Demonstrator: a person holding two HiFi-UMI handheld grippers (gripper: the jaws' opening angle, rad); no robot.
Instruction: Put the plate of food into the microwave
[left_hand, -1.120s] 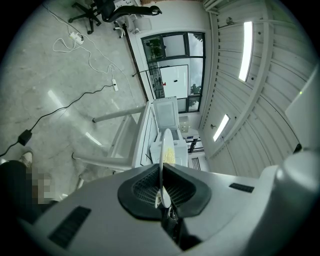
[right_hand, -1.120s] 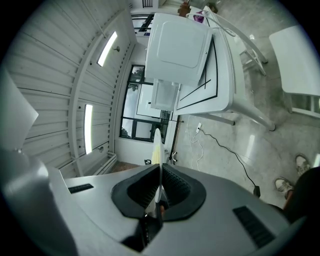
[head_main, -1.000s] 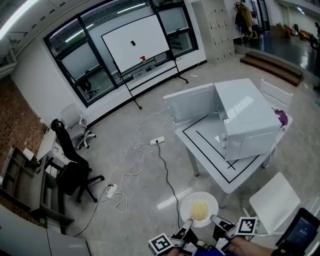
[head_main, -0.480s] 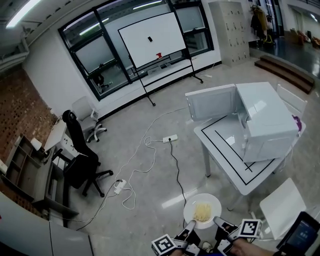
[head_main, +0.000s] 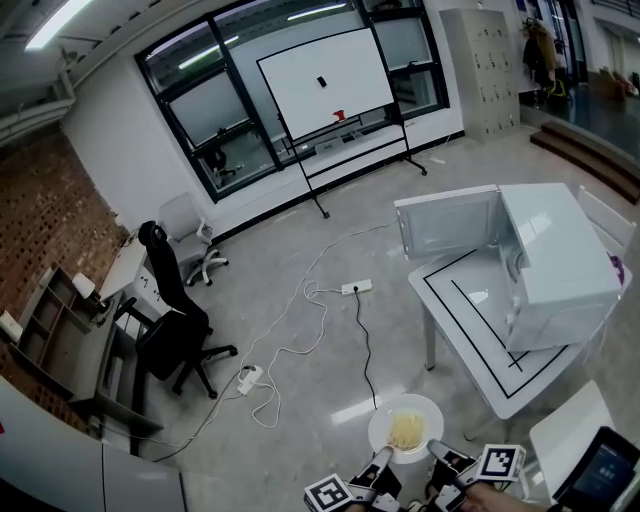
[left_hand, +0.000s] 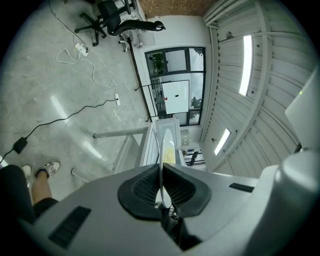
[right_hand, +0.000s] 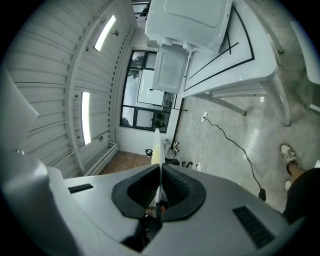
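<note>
A white plate (head_main: 383, 428) with yellow noodles (head_main: 406, 428) is held level above the floor at the bottom of the head view. My left gripper (head_main: 384, 459) is shut on the plate's near-left rim, my right gripper (head_main: 433, 451) on its near-right rim. Each gripper view shows the plate edge-on between the pads: plate (left_hand: 165, 165), plate (right_hand: 157, 155). The white microwave (head_main: 555, 260) stands on a white table (head_main: 470, 340) to the right, its door (head_main: 447, 222) swung open towards the left. The microwave (right_hand: 186, 17) also shows ahead in the right gripper view.
A black cable and a white power strip (head_main: 356, 287) lie on the floor left of the table. A white chair (head_main: 570, 440) stands at the bottom right. A black office chair (head_main: 175, 325) and a desk are far left. A whiteboard (head_main: 325, 80) stands at the back.
The view has shifted: the table and microwave now lie further right and lower in the head view. The plate stays held between both grippers at the bottom.
</note>
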